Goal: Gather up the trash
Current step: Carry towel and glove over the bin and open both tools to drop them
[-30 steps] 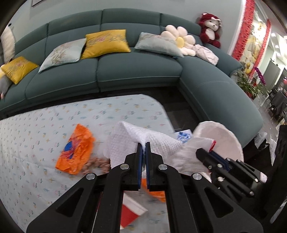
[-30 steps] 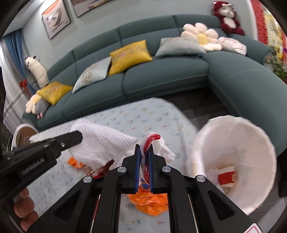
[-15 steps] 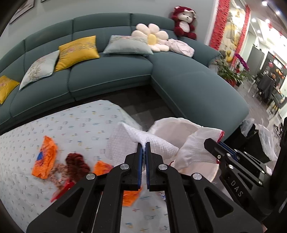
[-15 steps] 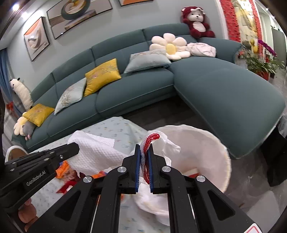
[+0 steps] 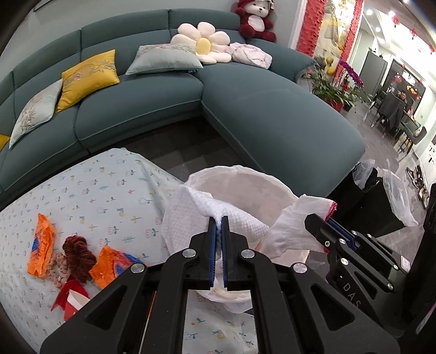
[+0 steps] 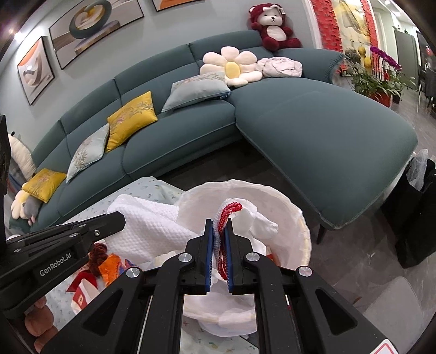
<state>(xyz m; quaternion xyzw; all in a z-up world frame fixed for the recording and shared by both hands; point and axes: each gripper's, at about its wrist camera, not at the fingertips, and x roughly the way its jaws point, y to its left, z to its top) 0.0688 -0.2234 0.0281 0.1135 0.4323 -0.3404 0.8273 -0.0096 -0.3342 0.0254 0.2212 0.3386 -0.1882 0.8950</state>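
Both grippers have carried their loads from above the table to over the bin. The left gripper stays clamped on a paper towel, the right gripper on a red-edged tissue; releasing seems next.

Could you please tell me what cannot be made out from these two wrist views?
- Contents of the white-lined bin: mostly hidden in both views by the held tissues and the tools.
- Red-and-white carton: partly covered by the left tool in the right wrist view.
- Floor beneath the table: out of sight.

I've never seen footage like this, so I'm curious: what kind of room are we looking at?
Most likely a home living room: a large teal sectional sofa with cushions, a red teddy bear perched on its back, and framed art on the wall.
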